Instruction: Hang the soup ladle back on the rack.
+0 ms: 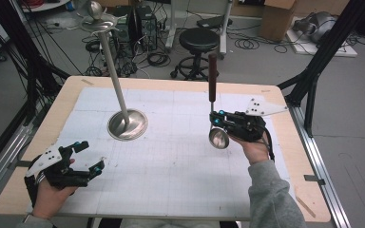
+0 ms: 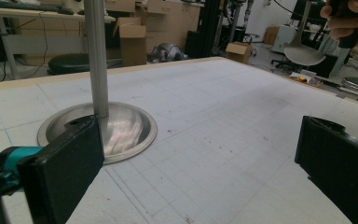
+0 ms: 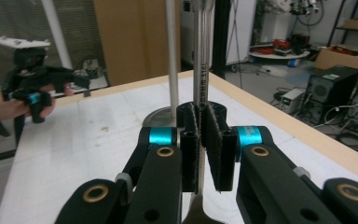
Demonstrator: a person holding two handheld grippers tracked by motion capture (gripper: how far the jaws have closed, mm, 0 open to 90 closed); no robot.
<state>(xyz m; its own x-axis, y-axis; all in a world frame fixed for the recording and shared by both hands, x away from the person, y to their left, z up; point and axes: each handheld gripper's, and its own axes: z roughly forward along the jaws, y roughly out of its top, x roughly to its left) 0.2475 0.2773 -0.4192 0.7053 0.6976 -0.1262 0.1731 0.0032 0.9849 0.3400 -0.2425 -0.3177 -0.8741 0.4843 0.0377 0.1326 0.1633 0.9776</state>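
The right gripper [image 1: 217, 119] has its two jaws pinched tight on the thin metal shaft of a ladle [image 1: 213, 102], so that almost no gap shows between the black pads [image 3: 191, 140]. The ladle stands nearly upright in that grip: its dark brown handle rises well above the fingers, and its round steel bowl hangs just below them, clear of the white table [image 1: 180, 161]. In the right gripper view the shaft [image 3: 200, 70] runs straight up from between the pads, with the top of the bowl peeking out just under them at the bottom edge. Beyond the fingers, a little to their left in that view, stands a slim metal pole on a round dished base, the stand [image 1: 127, 124], apart from the ladle and not touching it. The left gripper [image 1: 86, 156] sits low over the near left part of the table with its jaws spread wide and nothing between them; its fingers [image 2: 63, 168] frame bare table, with the base of the stand [image 2: 121, 133] just past the left one. From the left gripper view the ladle's bowl [image 2: 304, 54] appears far off beyond the right finger, up high, under the hand [image 2: 349, 21] that carries it.
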